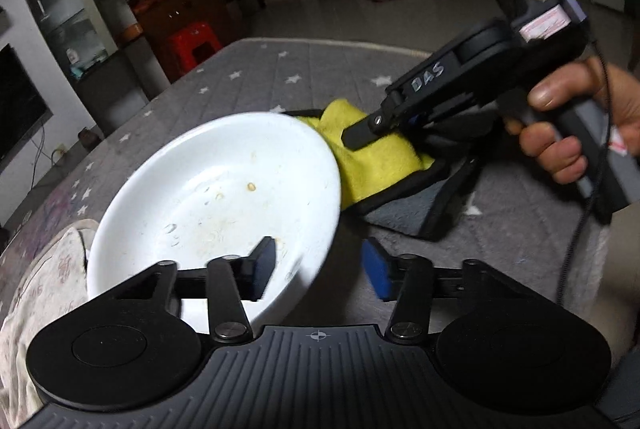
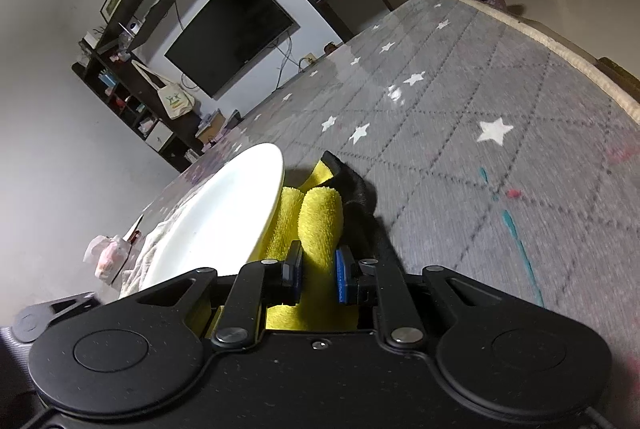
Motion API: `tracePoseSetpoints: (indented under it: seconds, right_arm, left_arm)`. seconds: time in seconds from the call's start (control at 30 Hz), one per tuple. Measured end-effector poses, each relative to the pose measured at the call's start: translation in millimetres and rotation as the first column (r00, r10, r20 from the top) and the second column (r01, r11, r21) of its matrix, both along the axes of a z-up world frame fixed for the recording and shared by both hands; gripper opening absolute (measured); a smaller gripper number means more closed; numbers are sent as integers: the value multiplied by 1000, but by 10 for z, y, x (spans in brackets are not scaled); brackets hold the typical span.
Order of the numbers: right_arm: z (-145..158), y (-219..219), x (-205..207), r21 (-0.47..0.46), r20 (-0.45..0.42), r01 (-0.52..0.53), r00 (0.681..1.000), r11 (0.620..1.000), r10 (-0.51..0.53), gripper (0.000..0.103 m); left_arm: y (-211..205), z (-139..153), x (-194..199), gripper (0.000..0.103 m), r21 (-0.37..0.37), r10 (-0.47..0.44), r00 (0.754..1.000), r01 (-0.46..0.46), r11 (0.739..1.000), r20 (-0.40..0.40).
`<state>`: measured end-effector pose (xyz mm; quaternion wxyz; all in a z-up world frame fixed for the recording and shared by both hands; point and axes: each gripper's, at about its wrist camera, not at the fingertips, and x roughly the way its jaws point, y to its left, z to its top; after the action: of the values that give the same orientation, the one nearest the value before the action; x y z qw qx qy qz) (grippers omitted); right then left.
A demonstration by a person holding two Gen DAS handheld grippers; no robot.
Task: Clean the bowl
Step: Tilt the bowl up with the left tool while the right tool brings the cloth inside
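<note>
A white bowl (image 1: 224,197) with small food specks and water drops is tilted up off the grey star-patterned table. My left gripper (image 1: 320,269) is shut on the bowl's near rim, one pad inside the bowl and one outside. My right gripper (image 2: 318,275) is shut on a yellow cloth with black edging (image 2: 316,217), held just right of the bowl (image 2: 224,217). In the left wrist view the right gripper (image 1: 360,133) holds the cloth (image 1: 376,157) against the bowl's right rim.
A grey star-patterned cover (image 2: 460,133) lies over the table. A beige cloth (image 1: 44,269) lies left of the bowl. A red stool (image 1: 194,43), shelves and a wall TV (image 2: 232,33) stand beyond the table.
</note>
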<state>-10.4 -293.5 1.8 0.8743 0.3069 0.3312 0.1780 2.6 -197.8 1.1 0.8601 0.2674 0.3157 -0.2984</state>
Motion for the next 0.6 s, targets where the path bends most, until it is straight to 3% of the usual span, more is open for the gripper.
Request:
tracePoseSetpoints:
  seconds: [0.17, 0.6]
  right_arm:
    - [-20, -1, 52, 29, -11, -1, 1000, 1000, 2, 18]
    - [-78, 77, 360, 97, -29, 6, 1000, 995, -3, 18]
  left_arm:
    - [-43, -89, 139, 21, 15, -1, 1000, 2, 1000, -16]
    - [117, -94, 105, 20, 27, -85, 996, 85, 996, -32]
